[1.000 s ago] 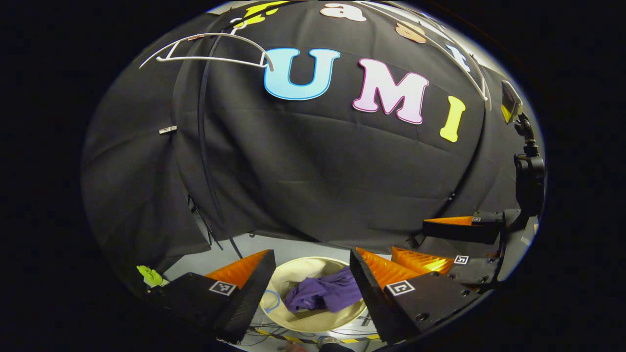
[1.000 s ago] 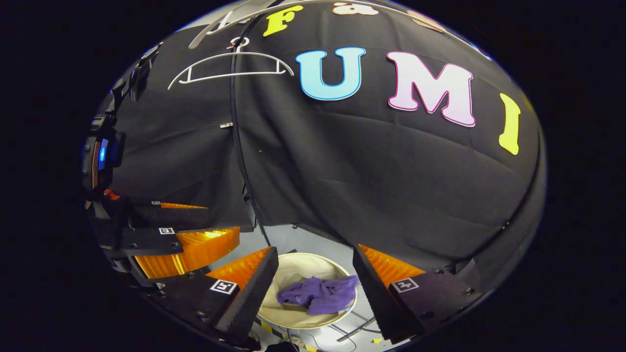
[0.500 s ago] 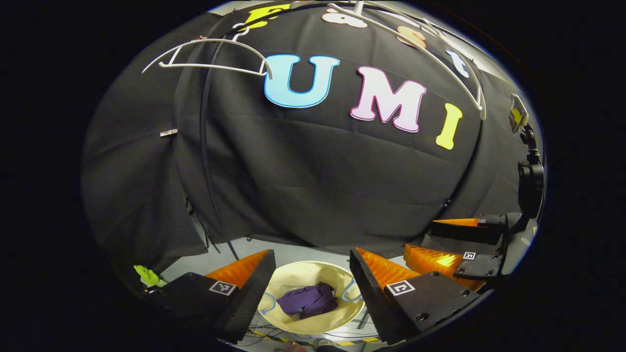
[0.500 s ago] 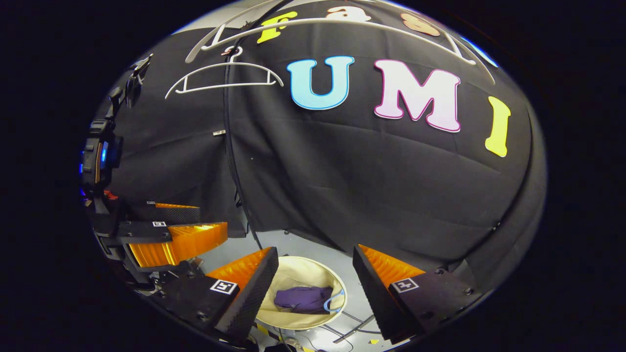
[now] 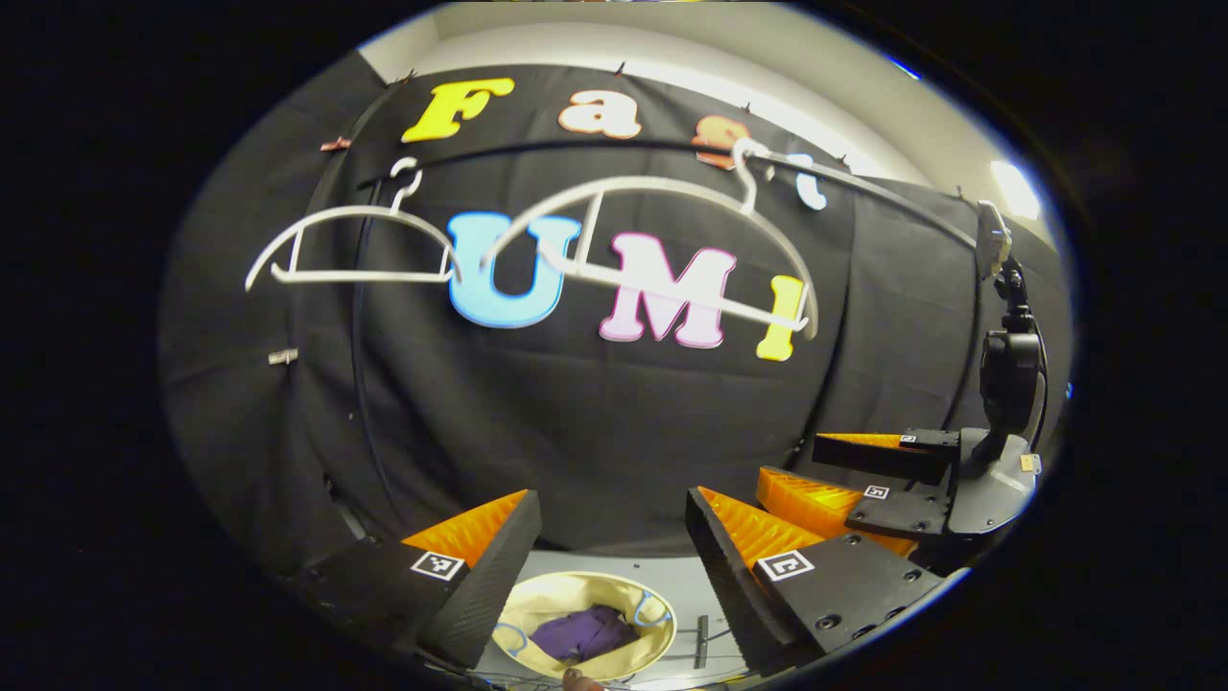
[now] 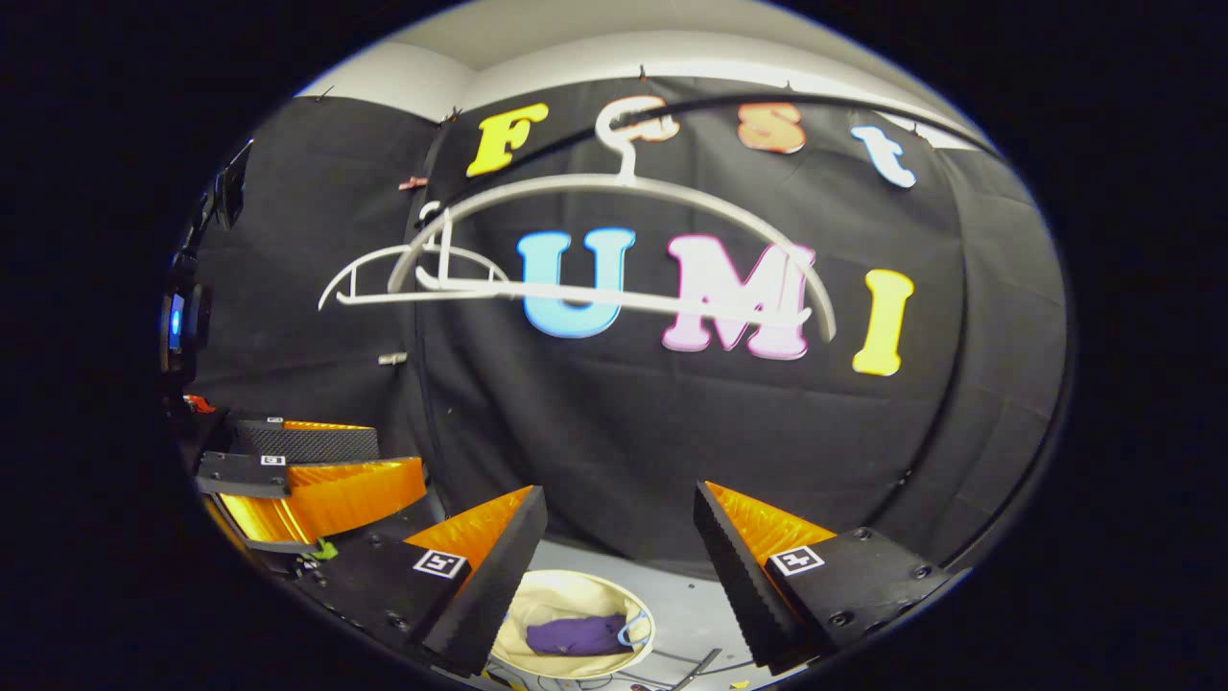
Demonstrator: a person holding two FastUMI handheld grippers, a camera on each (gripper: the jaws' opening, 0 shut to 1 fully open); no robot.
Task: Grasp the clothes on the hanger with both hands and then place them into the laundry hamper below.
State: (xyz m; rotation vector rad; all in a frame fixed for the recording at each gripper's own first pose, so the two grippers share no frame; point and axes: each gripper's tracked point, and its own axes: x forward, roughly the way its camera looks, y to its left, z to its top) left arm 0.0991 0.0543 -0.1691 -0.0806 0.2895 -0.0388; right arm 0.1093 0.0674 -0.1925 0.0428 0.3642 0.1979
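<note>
Left gripper view: left tool [image 5: 609, 537] spread wide, holding nothing; crumpled purple garment [image 5: 585, 632] lies inside round cream fabric hamper [image 5: 537, 605] on the floor below. Right tool [image 6: 619, 537] likewise released, bare white plastic hanger [image 6: 614, 245] on the rail above.

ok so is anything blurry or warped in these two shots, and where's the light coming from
Left gripper view: the near white hanger is smeared by motion blur, the rail bows from fisheye distortion, and a bright light glares at upper right. Right gripper view: the near hanger is also soft and ghosted, while the purple garment in the hamper stays fairly sharp and evenly lit.
</note>
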